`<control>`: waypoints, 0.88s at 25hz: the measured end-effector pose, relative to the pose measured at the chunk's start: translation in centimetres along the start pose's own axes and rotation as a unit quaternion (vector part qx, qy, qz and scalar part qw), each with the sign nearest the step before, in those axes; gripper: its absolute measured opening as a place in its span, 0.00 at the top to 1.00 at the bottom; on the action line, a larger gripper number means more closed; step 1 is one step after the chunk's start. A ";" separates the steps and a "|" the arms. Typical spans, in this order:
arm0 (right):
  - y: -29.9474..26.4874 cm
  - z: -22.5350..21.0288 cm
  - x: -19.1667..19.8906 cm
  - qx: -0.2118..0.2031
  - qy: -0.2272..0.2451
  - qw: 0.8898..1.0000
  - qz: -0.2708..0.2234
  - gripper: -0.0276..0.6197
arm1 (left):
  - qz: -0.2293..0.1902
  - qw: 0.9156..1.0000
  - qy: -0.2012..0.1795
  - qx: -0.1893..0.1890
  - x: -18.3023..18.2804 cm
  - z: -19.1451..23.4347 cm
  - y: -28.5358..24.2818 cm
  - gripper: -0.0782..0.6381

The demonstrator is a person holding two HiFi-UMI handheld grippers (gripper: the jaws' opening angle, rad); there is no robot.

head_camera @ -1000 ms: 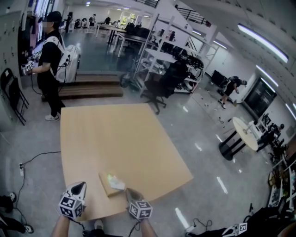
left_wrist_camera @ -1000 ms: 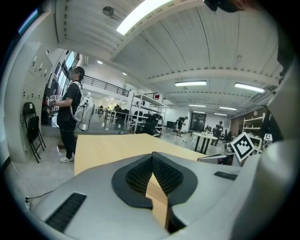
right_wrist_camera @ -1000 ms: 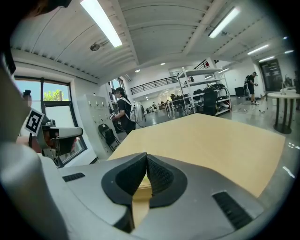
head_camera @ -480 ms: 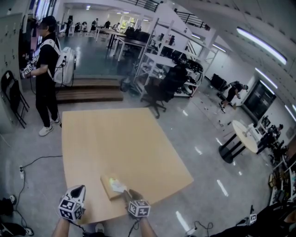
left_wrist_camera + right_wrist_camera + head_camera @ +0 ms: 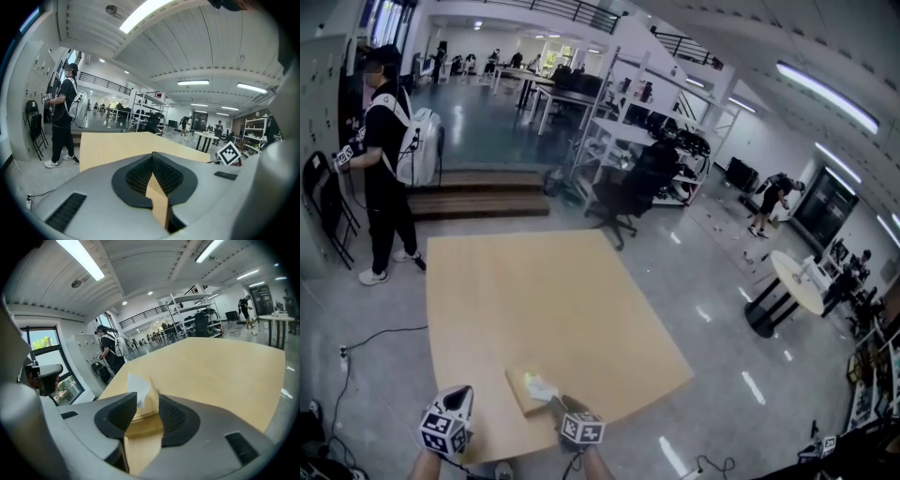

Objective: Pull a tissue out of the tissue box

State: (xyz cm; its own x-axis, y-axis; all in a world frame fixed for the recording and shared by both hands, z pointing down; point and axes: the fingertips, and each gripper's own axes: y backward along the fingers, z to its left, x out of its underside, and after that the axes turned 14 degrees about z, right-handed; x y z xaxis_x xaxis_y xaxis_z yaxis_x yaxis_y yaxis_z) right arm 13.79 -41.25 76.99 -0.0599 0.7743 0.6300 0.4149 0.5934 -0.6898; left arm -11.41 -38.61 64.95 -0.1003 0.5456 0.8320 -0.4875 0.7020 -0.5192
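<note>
A flat tan tissue box point(image 5: 520, 389) lies near the front edge of the wooden table point(image 5: 544, 291), with a white tissue point(image 5: 540, 385) sticking up from its top. My right gripper point(image 5: 557, 402) is at the box's near right side. In the right gripper view its jaws are opening point(image 5: 147, 400); the tissue point(image 5: 137, 386) stands up between the dark pads point(image 5: 117, 413), which do not press on it, above the box point(image 5: 143, 423). My left gripper point(image 5: 460, 391) hovers left of the box, its jaws point(image 5: 152, 157) shut on nothing.
A person with a backpack point(image 5: 382, 159) stands off the table's far left corner beside a folding chair point(image 5: 323, 202). A black office chair point(image 5: 628, 187) and shelving stand beyond the far edge. A round white table point(image 5: 797, 277) is at the right.
My right gripper has sunk toward the tissue on the box, and its jaws have opened. The left gripper stayed put. The person at the left has stepped a little further left.
</note>
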 end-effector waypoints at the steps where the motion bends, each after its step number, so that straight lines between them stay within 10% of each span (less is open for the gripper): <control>1: -0.2 0.1 0.0 -0.003 -0.001 1.000 0.000 0.73 | 0.000 1.000 0.000 -0.001 0.0 0.1 -0.1 0.88; 22: -1.0 0.3 -0.1 -0.006 0.029 0.999 0.021 0.89 | 0.000 1.000 0.000 -0.008 -0.6 0.1 -0.9 0.88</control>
State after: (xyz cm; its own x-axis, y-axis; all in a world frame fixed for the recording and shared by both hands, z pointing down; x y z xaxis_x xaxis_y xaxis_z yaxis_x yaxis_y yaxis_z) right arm 13.12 -41.91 77.53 0.0099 0.7839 0.6208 0.4266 0.5582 -0.7116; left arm -11.03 -39.64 64.99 -0.1000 0.5452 0.8323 -0.4741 0.7093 -0.5216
